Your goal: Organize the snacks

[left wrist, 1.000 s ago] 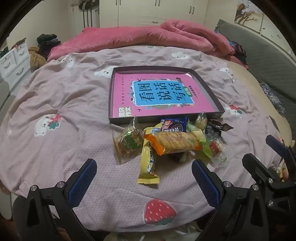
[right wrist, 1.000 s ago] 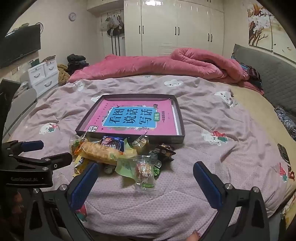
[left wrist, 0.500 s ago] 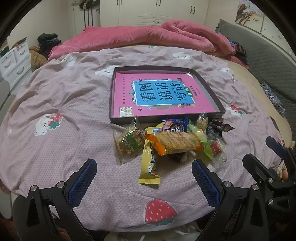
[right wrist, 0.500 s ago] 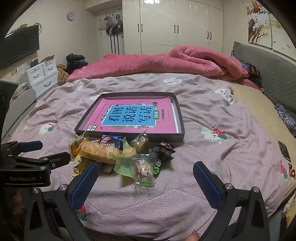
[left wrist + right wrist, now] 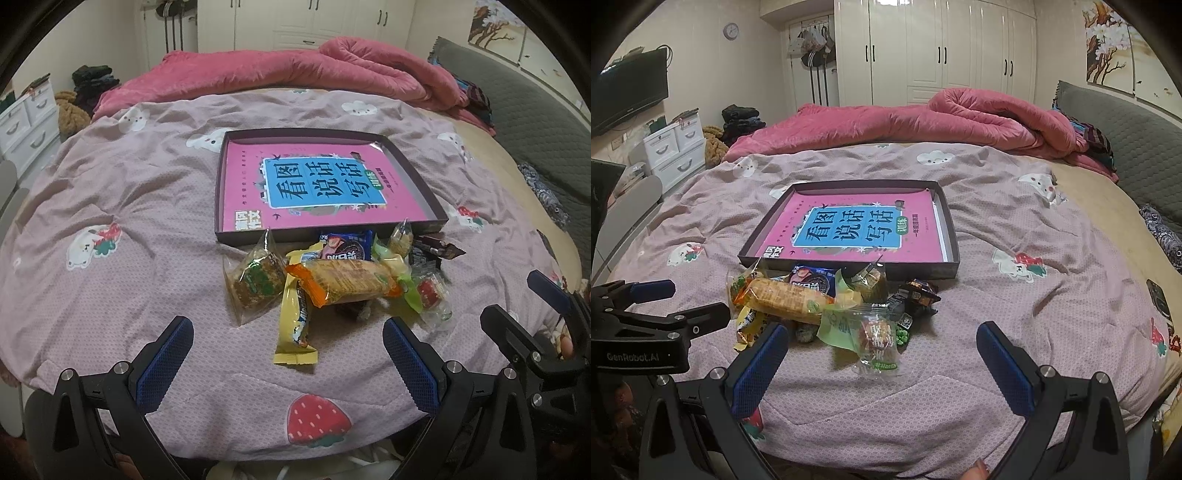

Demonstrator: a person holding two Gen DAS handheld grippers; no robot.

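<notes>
Near the front edge of the bed (image 5: 110, 206), on a mauve quilt printed with bears and strawberries, lies a loose heap of wrapped snacks (image 5: 340, 280), touching and partly overlapping one another, just in front of the near wall of a shallow dark tray (image 5: 417, 177). Tray holds one pink book (image 5: 321, 184) with a blue title panel, lying flat. Snack count from the left wrist view, as far as the overlap allows: one long orange-ended biscuit pack (image 5: 351, 282) lying across the top of the heap; one yellow bar wrapper (image 5: 295, 325) running from under it toward the front edge; one clear pouch with a green-and-brown cake (image 5: 256, 282) at the left end; one blue cookie pack (image 5: 347, 247) against the tray wall; one small clear pouch (image 5: 400, 240) standing beside it; one dark brown wrapper (image 5: 434, 253) at the right end; one clear pouch with a red sweet (image 5: 430, 291) nearest the right; pale green wrapping (image 5: 391, 262) between these. A dark item under the biscuit pack is too hidden to name. At the far edge, one rolled pink duvet (image 5: 332, 70). Left gripper (image 5: 288, 354) hangs above the front edge, jaws spread wide, nothing between them, short of the yellow bar. Right gripper (image 5: 882, 356) likewise spread wide and empty, just short of the red-sweet pouch (image 5: 879, 339).
</notes>
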